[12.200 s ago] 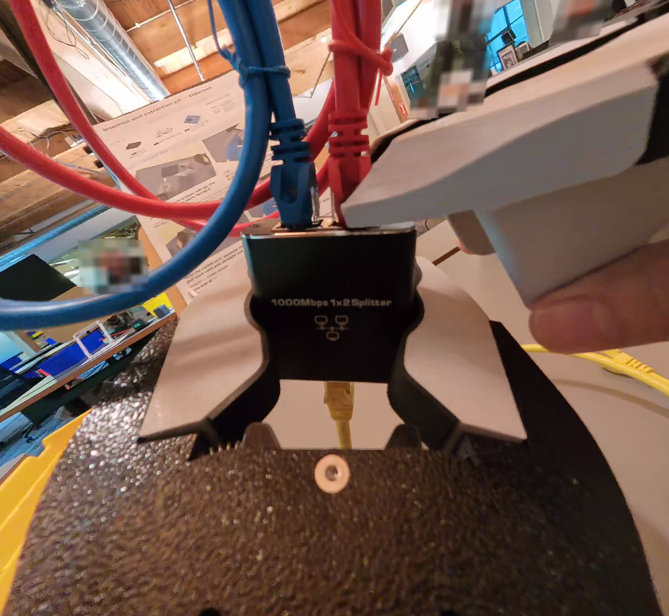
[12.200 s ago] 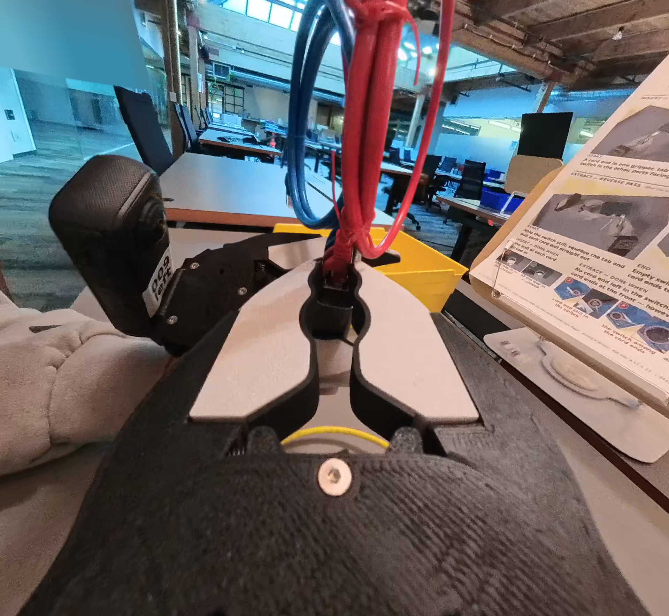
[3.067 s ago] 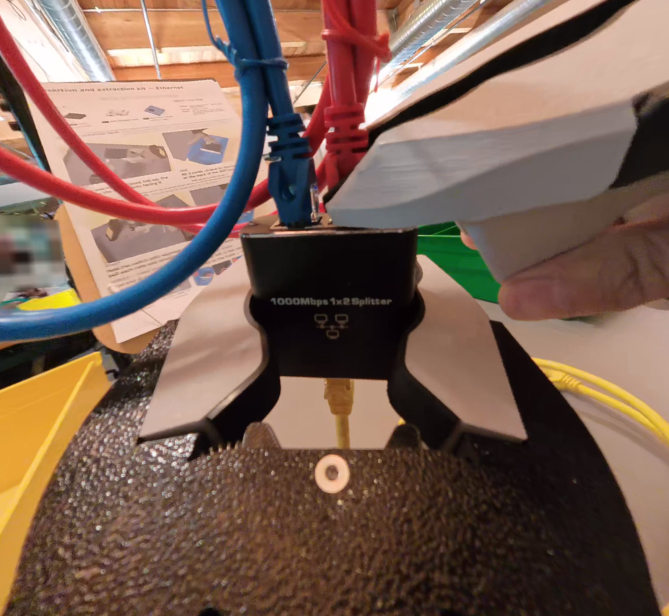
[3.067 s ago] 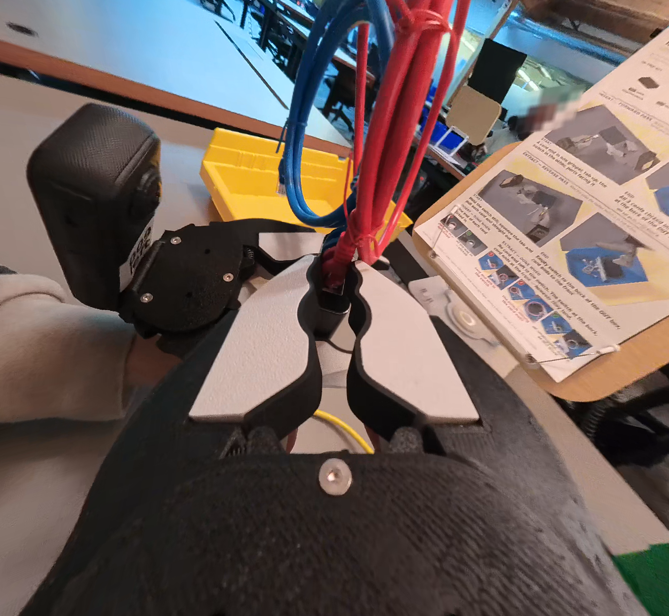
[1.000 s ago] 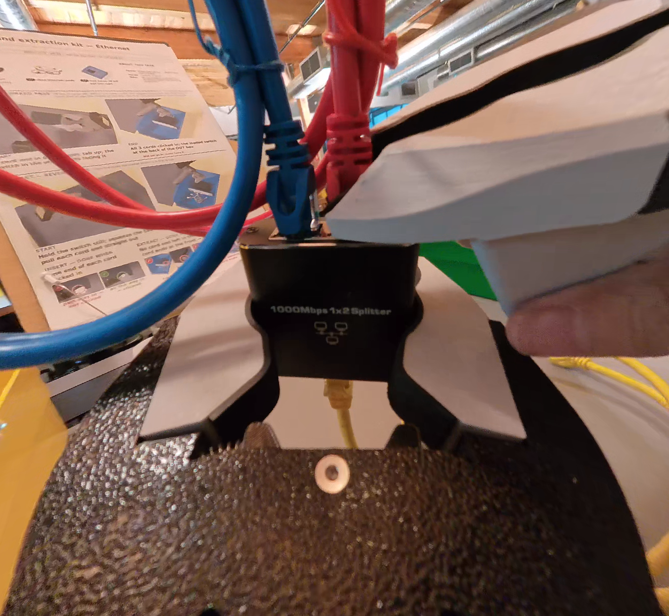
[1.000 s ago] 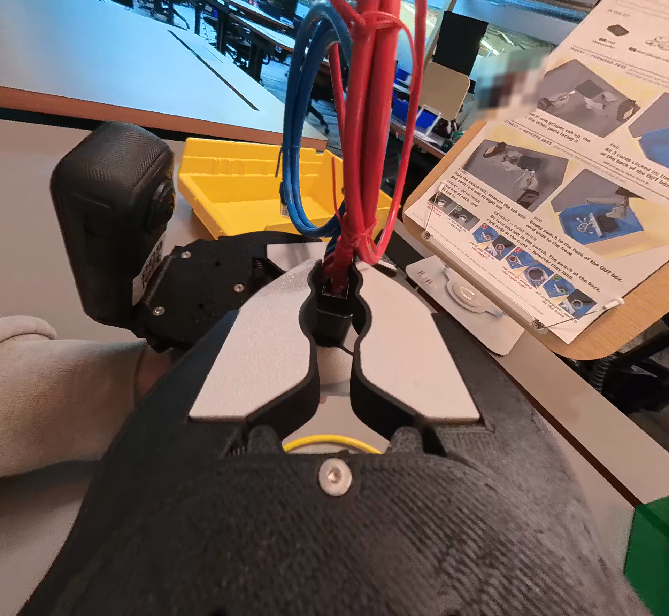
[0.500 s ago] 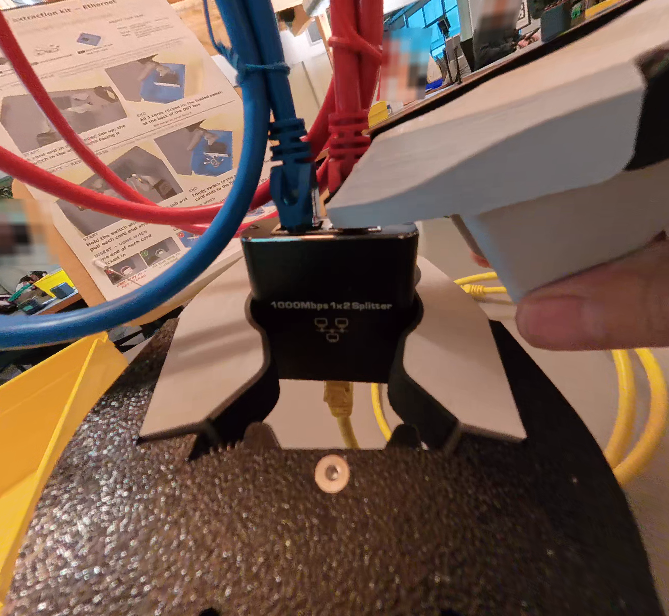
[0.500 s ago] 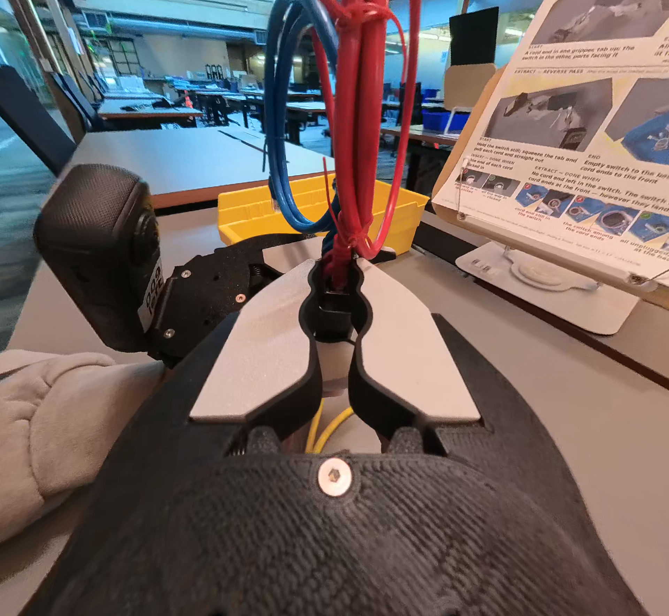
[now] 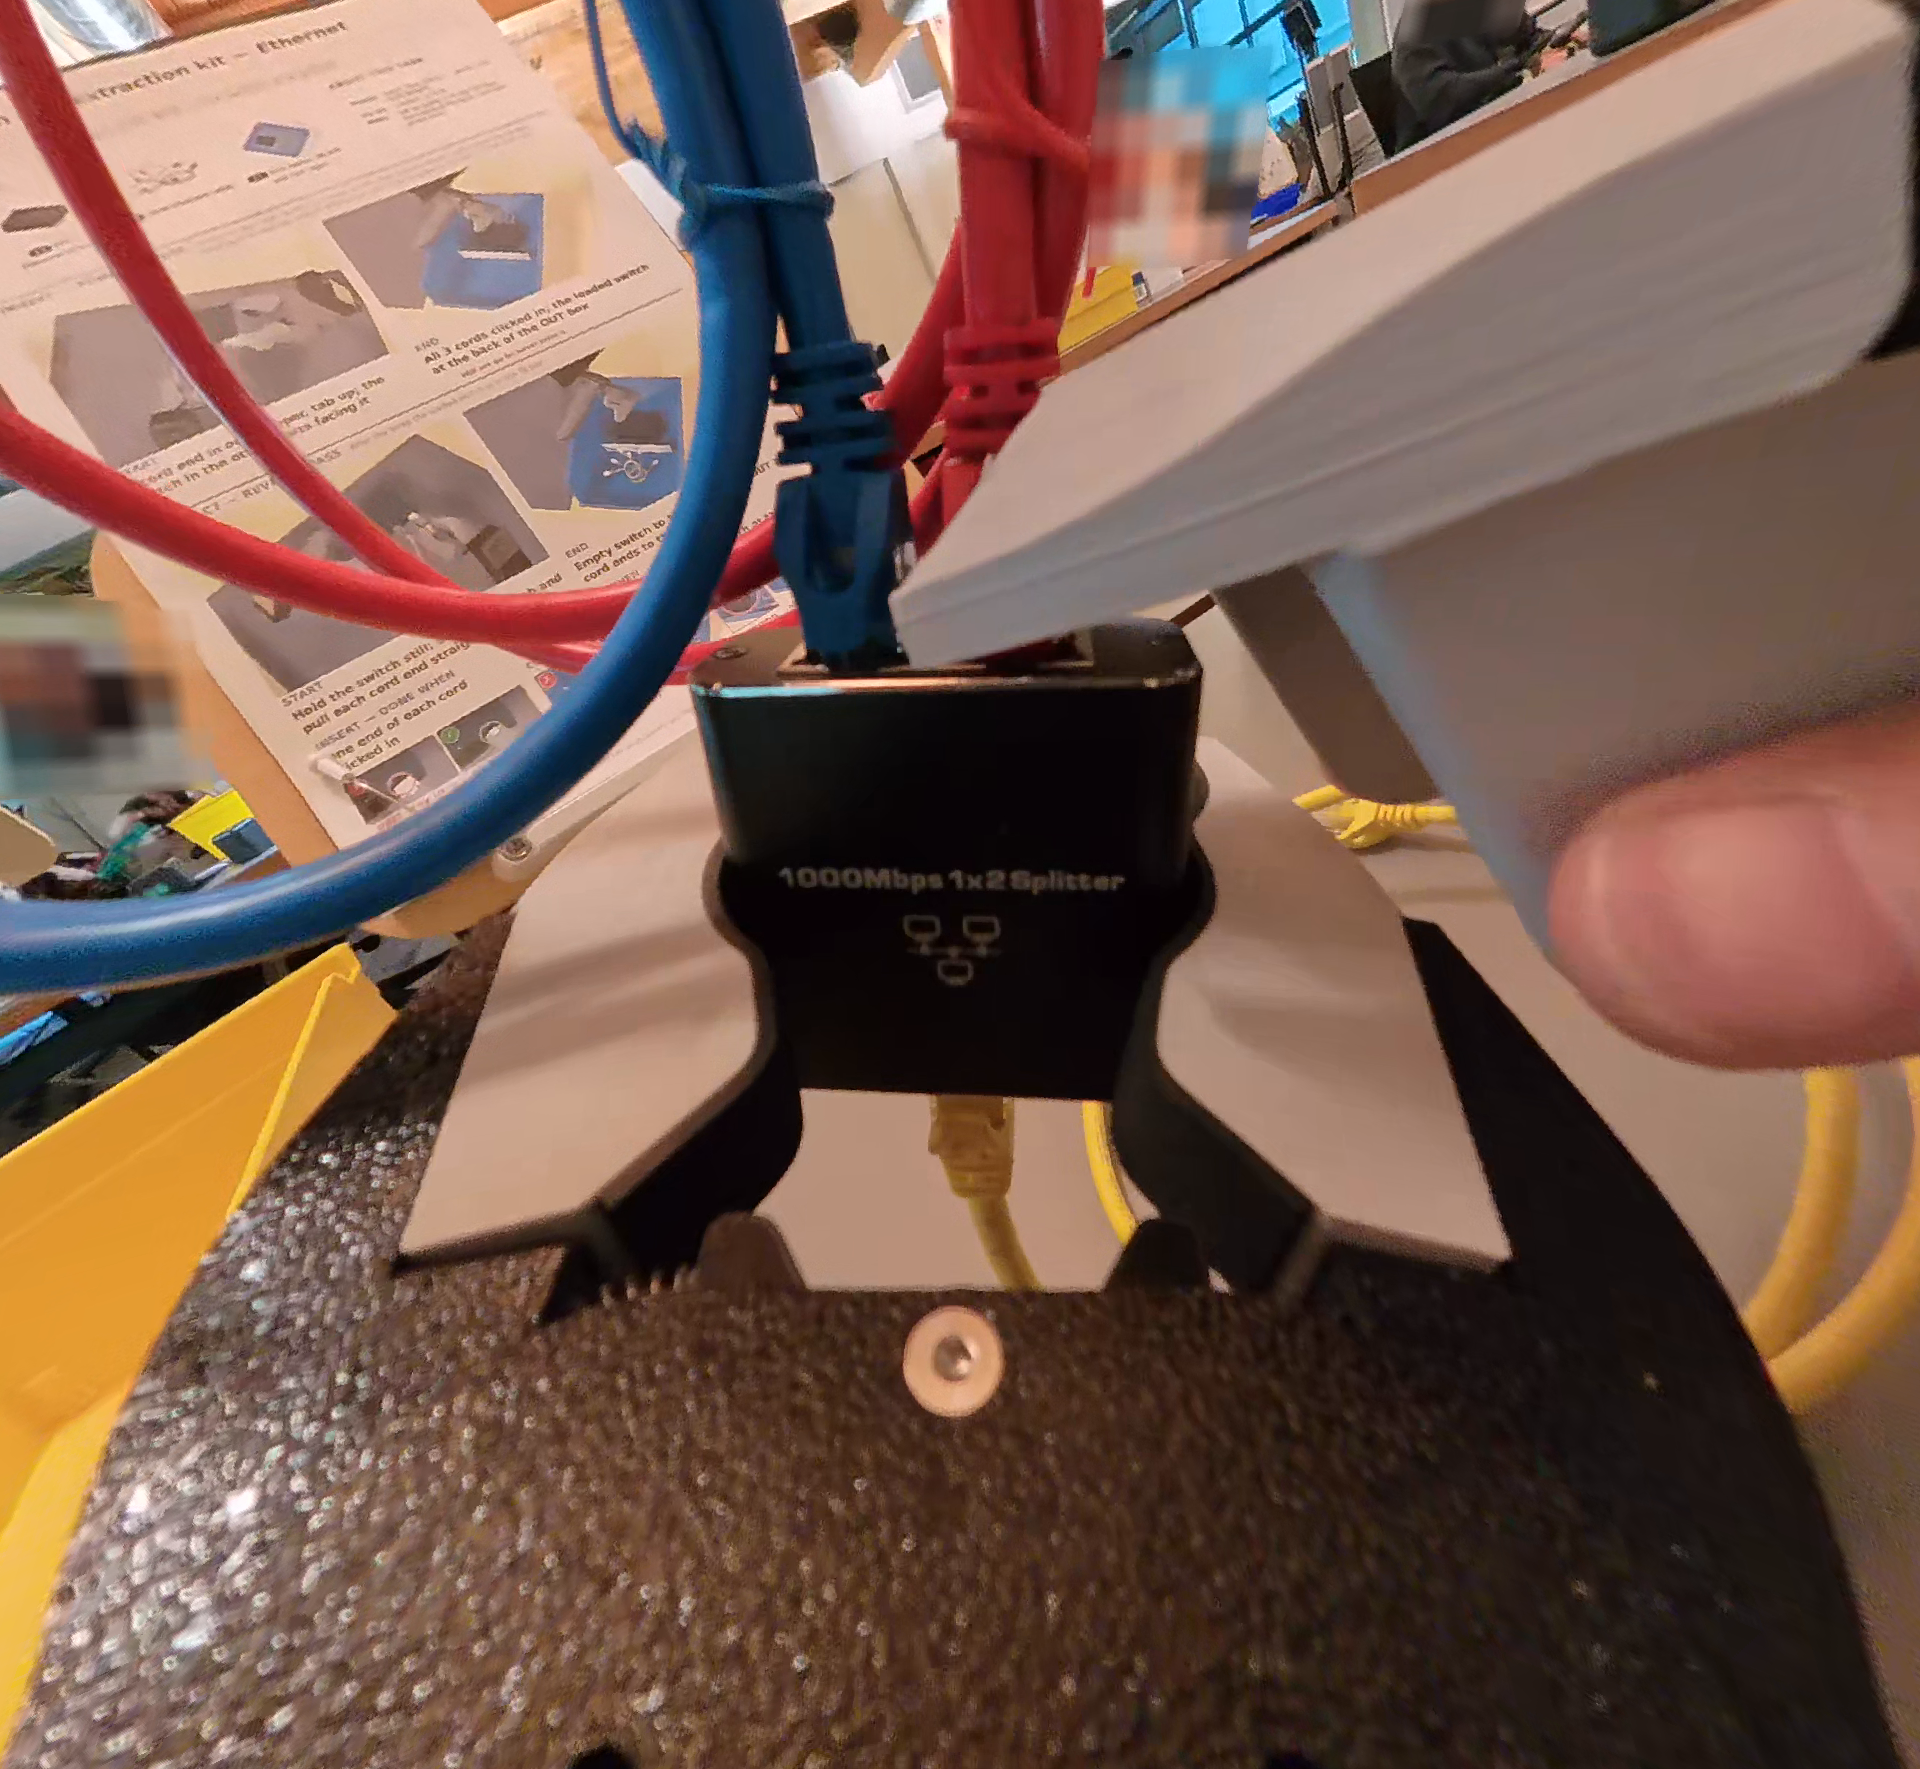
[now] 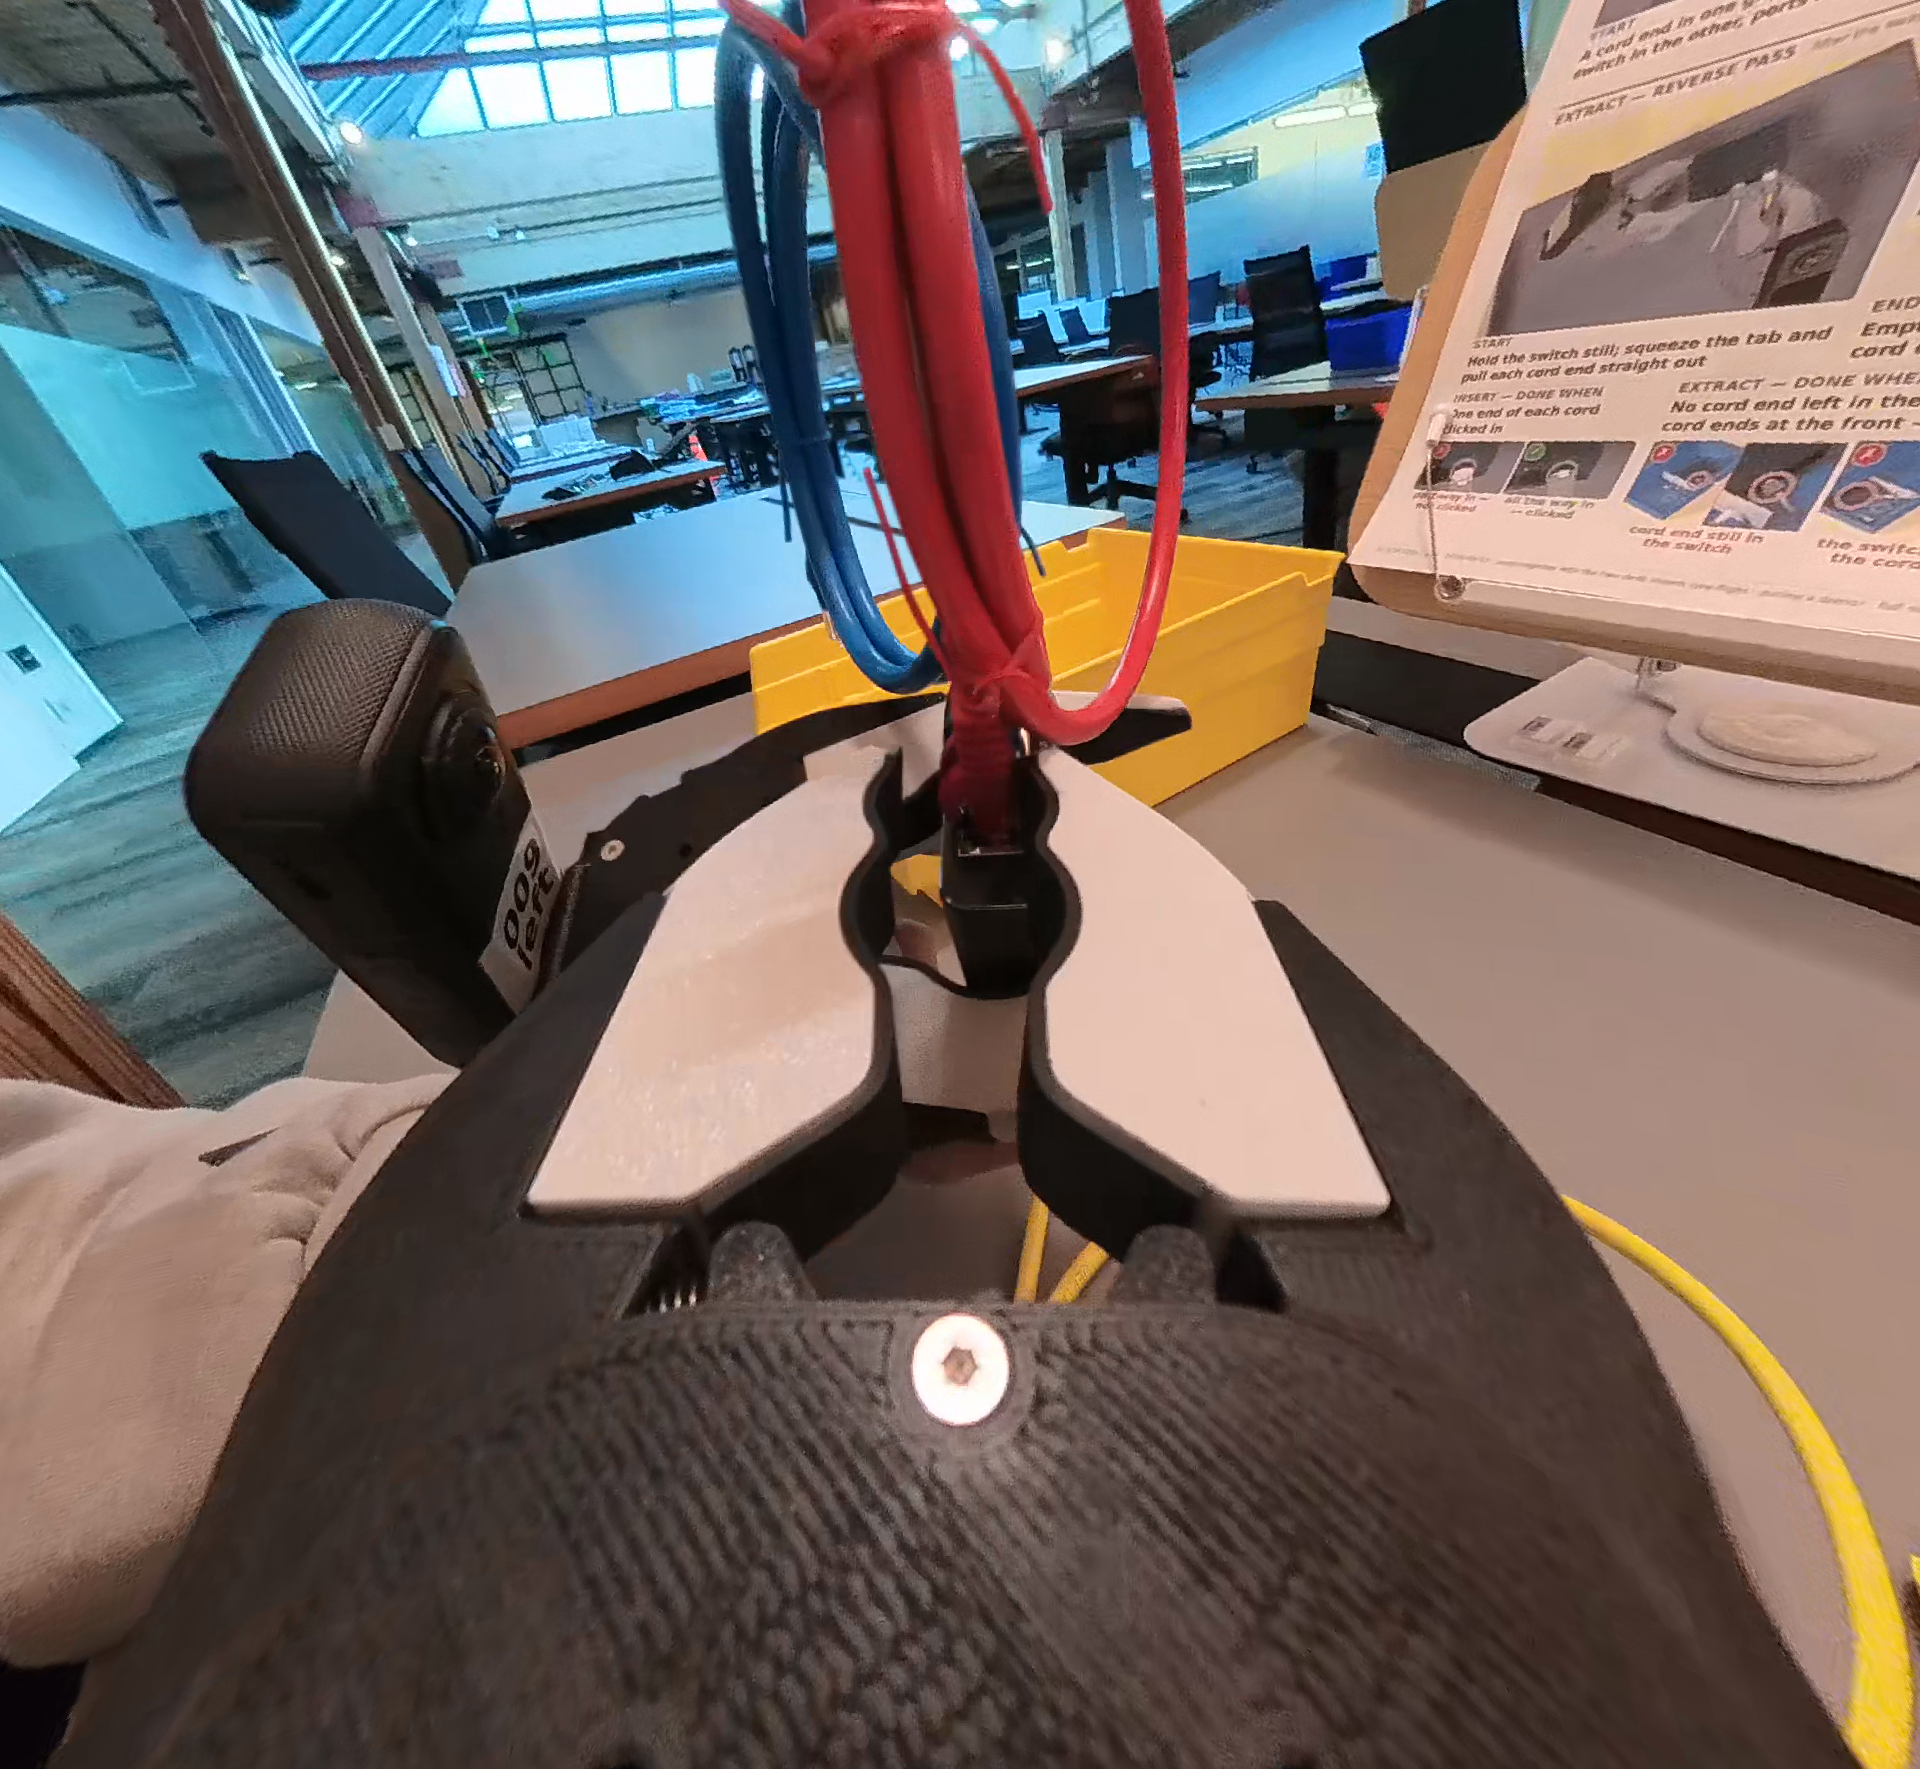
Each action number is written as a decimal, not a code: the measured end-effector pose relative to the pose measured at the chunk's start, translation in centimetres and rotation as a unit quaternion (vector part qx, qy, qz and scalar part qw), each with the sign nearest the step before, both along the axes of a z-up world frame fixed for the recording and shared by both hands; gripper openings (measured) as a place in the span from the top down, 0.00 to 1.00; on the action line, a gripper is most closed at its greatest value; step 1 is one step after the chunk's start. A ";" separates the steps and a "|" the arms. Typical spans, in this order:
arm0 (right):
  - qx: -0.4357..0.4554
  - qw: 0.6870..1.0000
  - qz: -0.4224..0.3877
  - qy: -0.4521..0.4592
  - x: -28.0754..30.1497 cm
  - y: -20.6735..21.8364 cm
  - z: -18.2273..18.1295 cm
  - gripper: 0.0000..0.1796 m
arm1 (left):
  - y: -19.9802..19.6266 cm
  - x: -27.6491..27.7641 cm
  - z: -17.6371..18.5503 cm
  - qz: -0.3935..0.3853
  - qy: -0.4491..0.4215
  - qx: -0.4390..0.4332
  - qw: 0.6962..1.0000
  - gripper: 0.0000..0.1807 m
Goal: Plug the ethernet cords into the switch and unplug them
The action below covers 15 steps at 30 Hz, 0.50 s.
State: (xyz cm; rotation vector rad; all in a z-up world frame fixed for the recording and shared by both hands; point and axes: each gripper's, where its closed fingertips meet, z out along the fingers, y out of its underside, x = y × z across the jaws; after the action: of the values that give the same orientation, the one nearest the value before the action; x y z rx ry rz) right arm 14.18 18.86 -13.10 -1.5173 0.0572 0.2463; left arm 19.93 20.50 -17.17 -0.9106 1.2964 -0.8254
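My left gripper [image 9: 961, 888] is shut on the black switch [image 9: 945, 763], ports facing up. A blue cord plug [image 9: 836, 535] sits in its left port. A yellow cord [image 9: 971, 1158] is plugged in underneath. The red cord [image 9: 997, 389] runs down to the right port, where a finger [image 9: 1403, 369] of my right gripper covers its plug. In the right wrist view my right gripper [image 10: 966, 774] stands around the red plug [image 10: 977, 784] above the switch [image 10: 987, 909]. Its jaws are slightly apart, with a gap left of the plug.
A yellow bin [image 10: 1195, 618] stands behind the grippers on the grey table [image 10: 1558, 992]. An instruction board [image 10: 1662, 265] on a stand is at the right. Yellow cord loops [image 10: 1818, 1459] lie on the table. A grey sleeve [image 10: 156, 1304] and a thumb [image 9: 1714, 919] show. Left tips to right tips: about 6 cm.
The right gripper's jaws have parted slightly around the red plug. Both grippers have tilted and swung together, so the background shifted. The switch stays clamped in the left gripper.
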 end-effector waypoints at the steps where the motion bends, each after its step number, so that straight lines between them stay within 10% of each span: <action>1: -0.002 1.000 -0.001 -0.004 -0.1 0.1 0.1 0.88 | 0.1 0.0 0.1 0.001 -0.002 -0.005 1.000 0.59; 15: -0.003 0.998 -0.029 -0.049 0.3 0.6 -0.2 0.92 | 0.5 -0.1 -0.1 0.014 0.000 -0.011 1.000 0.59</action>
State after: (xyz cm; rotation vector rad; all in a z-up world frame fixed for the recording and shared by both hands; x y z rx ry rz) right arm 14.46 19.47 -13.28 -1.5286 0.0237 0.1258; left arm 19.83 21.05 -17.25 -0.9445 1.2742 -0.8182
